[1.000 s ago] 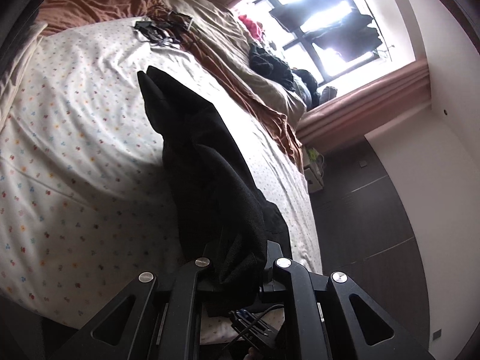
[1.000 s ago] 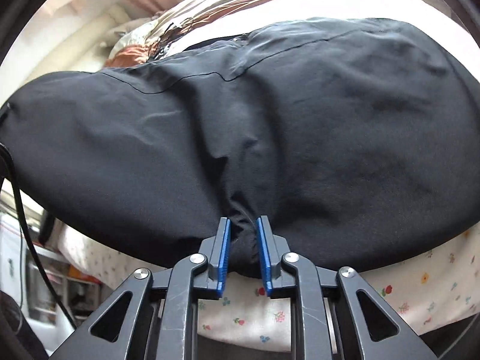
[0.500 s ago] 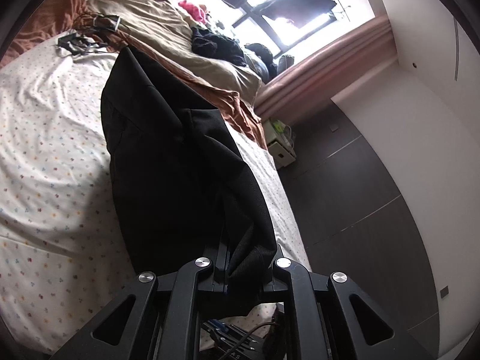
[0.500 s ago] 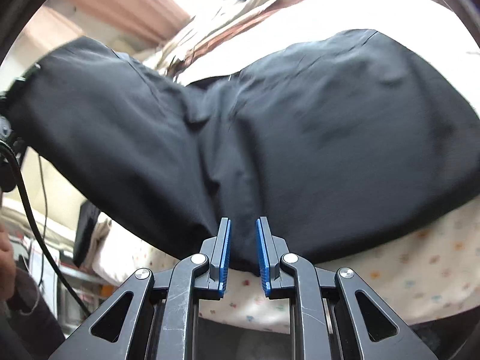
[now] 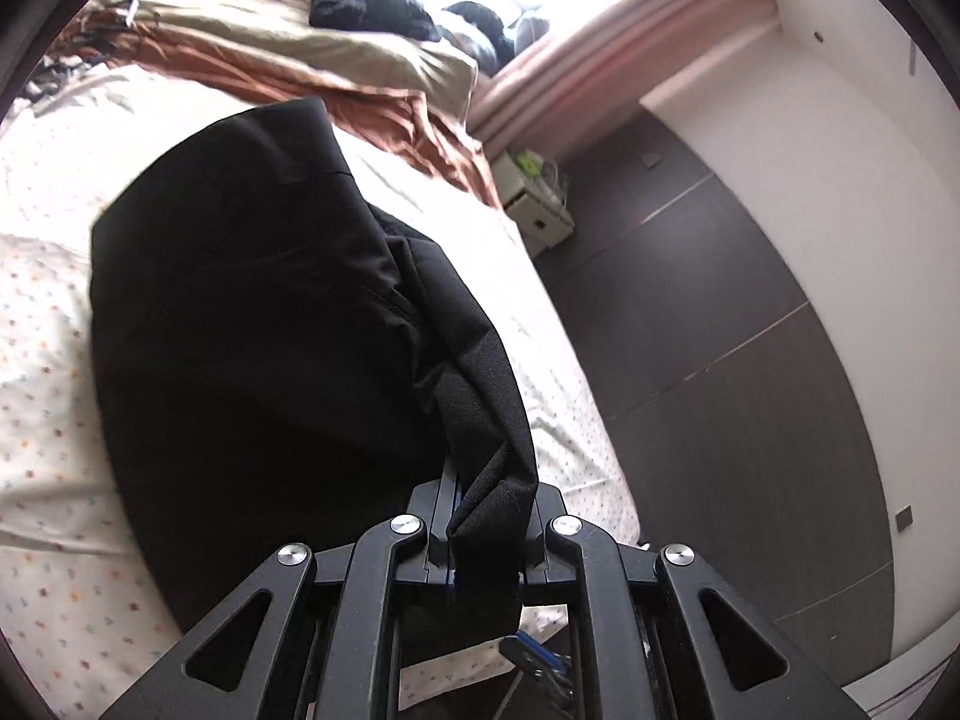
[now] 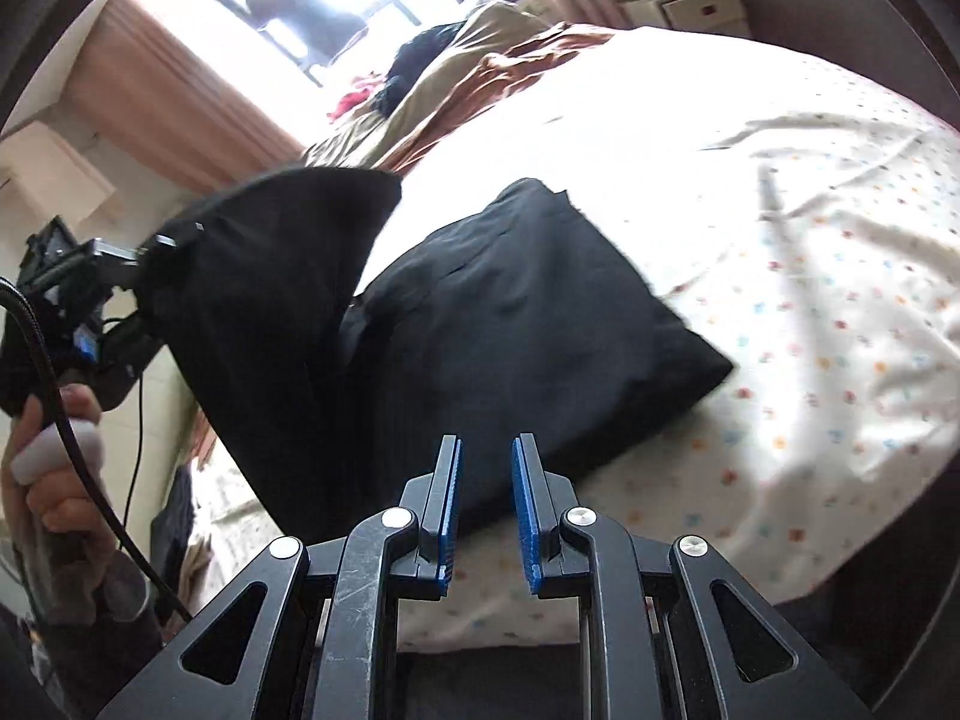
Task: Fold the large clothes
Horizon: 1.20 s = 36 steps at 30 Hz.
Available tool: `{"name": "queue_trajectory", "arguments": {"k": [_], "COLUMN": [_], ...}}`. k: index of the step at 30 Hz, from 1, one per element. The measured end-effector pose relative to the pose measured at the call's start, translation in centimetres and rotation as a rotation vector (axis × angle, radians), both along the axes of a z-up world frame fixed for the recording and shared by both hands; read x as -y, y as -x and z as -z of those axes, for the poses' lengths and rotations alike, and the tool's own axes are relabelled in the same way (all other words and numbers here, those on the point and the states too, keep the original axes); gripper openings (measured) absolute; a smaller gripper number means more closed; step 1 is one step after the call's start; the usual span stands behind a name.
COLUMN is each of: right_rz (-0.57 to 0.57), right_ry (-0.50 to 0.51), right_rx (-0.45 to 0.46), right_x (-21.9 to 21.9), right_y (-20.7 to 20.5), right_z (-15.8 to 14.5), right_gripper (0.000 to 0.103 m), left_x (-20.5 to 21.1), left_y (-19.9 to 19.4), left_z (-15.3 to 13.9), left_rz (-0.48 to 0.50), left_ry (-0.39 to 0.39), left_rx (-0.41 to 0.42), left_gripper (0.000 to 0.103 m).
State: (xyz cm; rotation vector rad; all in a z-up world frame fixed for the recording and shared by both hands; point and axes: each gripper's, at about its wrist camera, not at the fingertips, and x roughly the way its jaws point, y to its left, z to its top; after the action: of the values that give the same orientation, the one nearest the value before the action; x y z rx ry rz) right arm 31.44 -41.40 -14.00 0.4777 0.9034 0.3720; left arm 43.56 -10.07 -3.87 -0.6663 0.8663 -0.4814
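Observation:
A large black garment [image 5: 258, 324] lies partly folded on the bed's dotted white sheet [image 5: 36, 396]. My left gripper [image 5: 480, 516] is shut on the garment's thick hem and lifts that side off the bed. In the right wrist view the garment [image 6: 516, 312] rests on the sheet [image 6: 780, 252], with its raised part [image 6: 270, 300] hanging from the left gripper [image 6: 144, 252] at the left. My right gripper [image 6: 485, 462] is open and empty, just in front of the garment's near edge.
A brown and beige duvet [image 5: 336, 54] with dark clothes on it is bunched at the bed's far side under a bright window [image 6: 312, 6]. A small white drawer unit [image 5: 534, 204] stands by the dark wardrobe wall [image 5: 720, 324]. A cable [image 6: 90, 468] trails from the left hand.
My right gripper let go of the garment, opened and backed away from it. My left gripper lifted its held edge higher and swung it over the rest of the garment.

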Motion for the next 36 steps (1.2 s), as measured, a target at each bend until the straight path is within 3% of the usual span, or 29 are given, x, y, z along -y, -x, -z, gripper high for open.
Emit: {"name": "queue_trajectory", "arguments": {"k": [5,12,13,15,17,18,19,22,27,36], "right_rz": [0.052,0.098,0.104,0.117,0.124,0.121,0.118,0.105,0.07,0.033], "right_ry": [0.008,-0.001,-0.001,0.0,-0.004,-0.01,-0.014,-0.026,-0.056,-0.111], "right_rx": [-0.031,-0.057,-0.057,-0.056,-0.054,-0.054,-0.056,-0.051,-0.032,0.007], "right_x": [2.2,5.5,5.9,6.3,6.4,6.5,6.4,6.0,4.5,3.2], "right_y": [1.1,1.7,1.8,1.9,2.0,1.9,1.8,1.3,0.0,-2.9], "right_z": [0.9,1.7,1.6,1.5,1.4,1.4,1.4,1.4,1.0,-0.1], "right_gripper": [0.018,0.019,0.02,0.036,0.042,0.043,0.044,0.049,0.058,0.058], "left_x": [4.1,8.9,9.4,10.8,11.5,11.6,11.5,10.1,5.0,-4.9], "left_y": [-2.3,-3.2,-3.4,-3.6,-3.5,-3.4,-3.5,-3.1,-2.5,-0.5], "left_z": [3.2,5.9,6.2,7.2,8.2,8.4,8.5,7.9,6.6,7.6], "left_rz": [0.066,0.163,0.185,0.24,0.276,0.289,0.307,0.314,0.221,0.01], "left_ry": [-0.049,-0.088,-0.091,-0.097,-0.119,-0.116,-0.093,-0.049,-0.085,-0.17], "left_rx": [-0.075,-0.117,-0.128,-0.156,-0.193,-0.197,-0.195,-0.158,-0.119,-0.136], "left_gripper": [0.012,0.012,0.012,0.013,0.02,0.032,0.047,0.067,0.069,0.069]}}
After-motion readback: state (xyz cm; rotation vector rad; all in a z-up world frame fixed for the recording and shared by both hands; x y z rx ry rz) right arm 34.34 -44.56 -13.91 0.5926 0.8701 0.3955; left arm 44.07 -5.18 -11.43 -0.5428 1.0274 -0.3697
